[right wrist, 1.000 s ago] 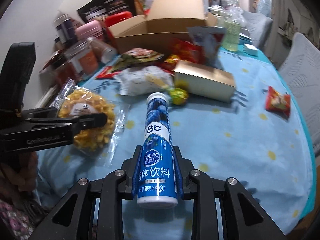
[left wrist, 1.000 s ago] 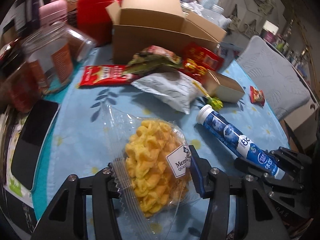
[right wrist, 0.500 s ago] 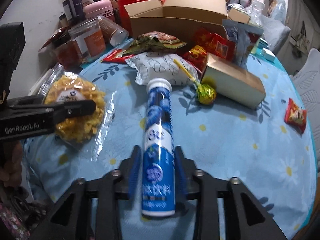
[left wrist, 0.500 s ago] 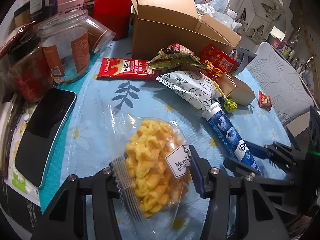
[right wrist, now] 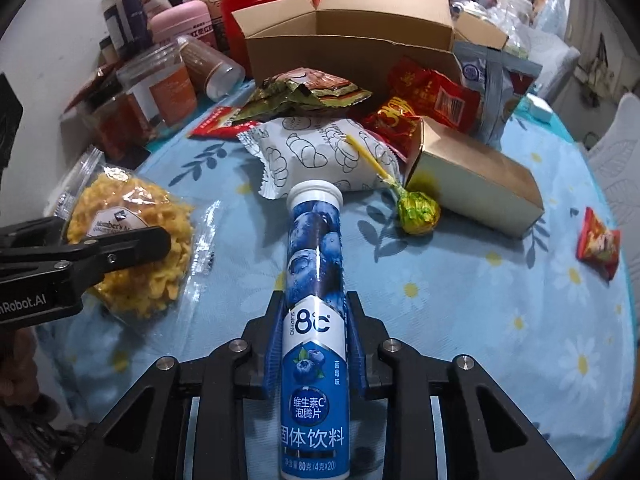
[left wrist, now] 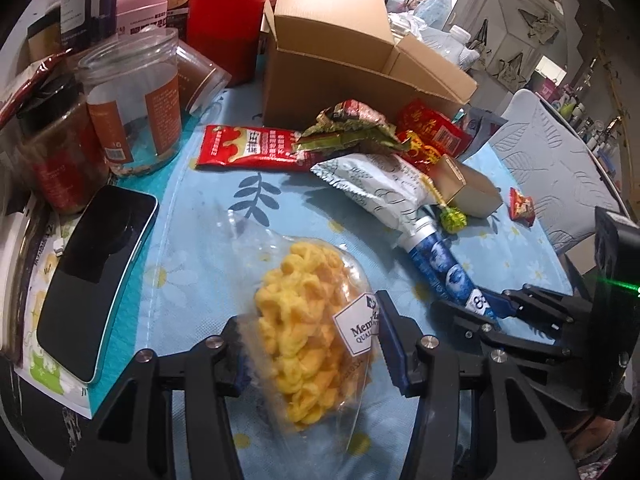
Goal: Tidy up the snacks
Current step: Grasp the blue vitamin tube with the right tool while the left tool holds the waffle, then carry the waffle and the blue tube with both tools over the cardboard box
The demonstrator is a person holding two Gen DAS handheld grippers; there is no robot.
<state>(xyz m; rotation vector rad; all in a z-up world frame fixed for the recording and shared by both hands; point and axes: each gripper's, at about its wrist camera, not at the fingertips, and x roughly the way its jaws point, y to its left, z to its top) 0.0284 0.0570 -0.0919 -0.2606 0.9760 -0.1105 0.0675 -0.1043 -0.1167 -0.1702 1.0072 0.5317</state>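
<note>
Tube (right wrist: 315, 264) labelled "8°C", "维生素C泡腾片"

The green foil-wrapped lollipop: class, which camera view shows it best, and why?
The right wrist view: the green foil-wrapped lollipop lies close, with foil head and yellow stick visible. In the left wrist view it is small, beside the blue tube's white cap.

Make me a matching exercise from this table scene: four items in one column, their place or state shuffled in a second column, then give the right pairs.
Column one:
1. blue tube
2. bag of yellow snacks
3. black phone
4. green-wrapped lollipop

Column two:
A. lying flat at the table's left edge, in front of the jars
B. between the left gripper's closing jaws
C. resting against the gold box
D. clamped in the right gripper

Pairs: 1-D, 2-B, 3-A, 4-C
</note>
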